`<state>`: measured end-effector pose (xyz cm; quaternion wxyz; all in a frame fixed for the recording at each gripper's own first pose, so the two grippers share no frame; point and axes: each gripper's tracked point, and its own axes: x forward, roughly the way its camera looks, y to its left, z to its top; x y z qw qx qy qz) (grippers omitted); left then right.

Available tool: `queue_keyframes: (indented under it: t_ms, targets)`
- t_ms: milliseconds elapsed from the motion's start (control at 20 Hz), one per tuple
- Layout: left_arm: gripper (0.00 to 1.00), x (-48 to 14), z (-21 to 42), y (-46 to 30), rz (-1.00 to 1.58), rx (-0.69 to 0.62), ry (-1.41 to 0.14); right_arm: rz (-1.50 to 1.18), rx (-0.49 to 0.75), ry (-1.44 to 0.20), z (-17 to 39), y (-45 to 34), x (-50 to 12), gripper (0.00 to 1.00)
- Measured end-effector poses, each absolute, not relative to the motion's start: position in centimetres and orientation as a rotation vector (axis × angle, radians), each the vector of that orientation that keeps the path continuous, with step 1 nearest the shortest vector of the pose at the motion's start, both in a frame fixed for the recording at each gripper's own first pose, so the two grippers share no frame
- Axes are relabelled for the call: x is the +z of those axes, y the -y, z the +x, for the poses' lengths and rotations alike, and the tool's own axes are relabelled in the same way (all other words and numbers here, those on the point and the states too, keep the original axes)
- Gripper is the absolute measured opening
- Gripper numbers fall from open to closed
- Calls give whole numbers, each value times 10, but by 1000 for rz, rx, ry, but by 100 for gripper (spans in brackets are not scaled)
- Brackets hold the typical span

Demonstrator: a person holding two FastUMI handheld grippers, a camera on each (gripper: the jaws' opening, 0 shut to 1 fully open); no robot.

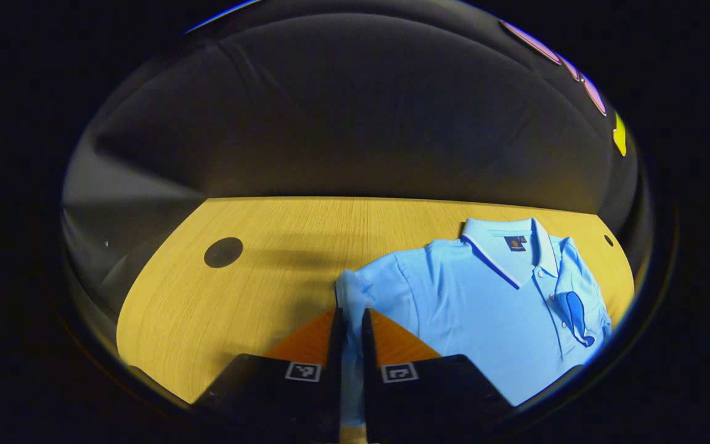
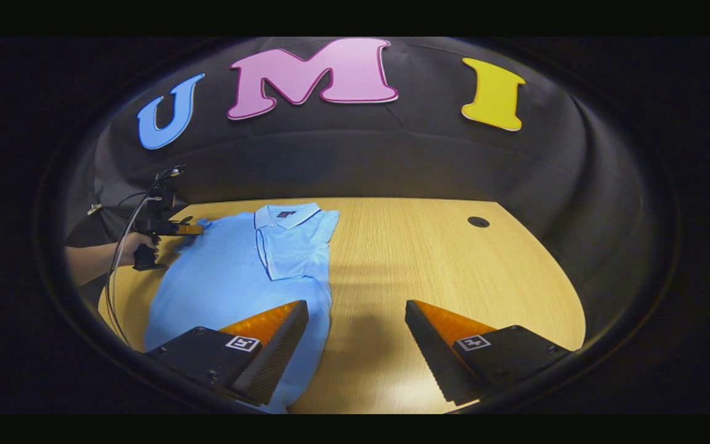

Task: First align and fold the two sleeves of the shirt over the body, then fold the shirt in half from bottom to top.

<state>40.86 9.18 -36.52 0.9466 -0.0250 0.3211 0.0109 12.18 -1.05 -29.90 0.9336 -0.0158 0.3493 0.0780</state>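
One sleeve [image 2: 296, 243] already lies folded over the light-blue polo shirt [image 1: 472, 308] on the wooden table [image 1: 238, 296]. Left gripper [image 1: 350, 320] clamps the other sleeve [image 1: 353, 290]; right gripper [image 2: 355, 336] hovers open. The bottom-to-top fold remains.

shirt [image 1: 484, 302] neck tag [image 1: 515, 242]: small dark patch inside the collar, far ahead of the left gripper [image 1: 350, 320], too tiny to read | left gripper: square black-and-white code marks, no words | right gripper [image 2: 357, 324]: same code marks, no words | no numbers to read
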Motion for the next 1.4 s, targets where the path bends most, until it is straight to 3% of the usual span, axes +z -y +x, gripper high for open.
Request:
queue_keyframes:
  t_ms: [100, 300, 350, 500, 550, 600, 700, 850, 1000, 1050, 1100, 1400]
  targets:
    - [10, -363, 409, -89, -28, 31, -654, -24, 163, -718, 117, 9, -301, 99]
    - [2, -339, 407, -77, 0, 37, -629, -26, 166, -704, 110, 10, -294, 99]
    - [7, -328, 407, -69, -7, 28, -611, -24, 166, -702, 109, 10, -293, 99]
    - [6, -295, 400, -26, -74, -47, -576, -17, 165, -697, 102, 11, -289, 99]
    - [11, -285, 395, -7, -106, -87, -567, -14, 165, -696, 99, 11, -287, 99]
    - [6, -276, 391, 12, -135, -125, -559, -9, 166, -696, 95, 11, -287, 99]
    - [8, -257, 377, 59, -228, -225, -558, 2, 168, -696, 85, 10, -284, 99]
    - [25, -239, 341, 108, -331, -330, -568, 17, 170, -692, 61, 9, -278, 99]
    - [77, -232, 305, 104, -325, -329, -563, 37, 174, -690, 40, 4, -275, 99]
    - [82, -227, 285, 98, -318, -317, -553, 43, 173, -692, 29, 3, -273, 99]
    - [96, -224, 252, 84, -301, -289, -536, 56, 173, -702, 13, -2, -273, 98]
    - [97, -232, 128, 48, -230, -252, -566, 72, 192, -745, -44, -24, -281, 98]
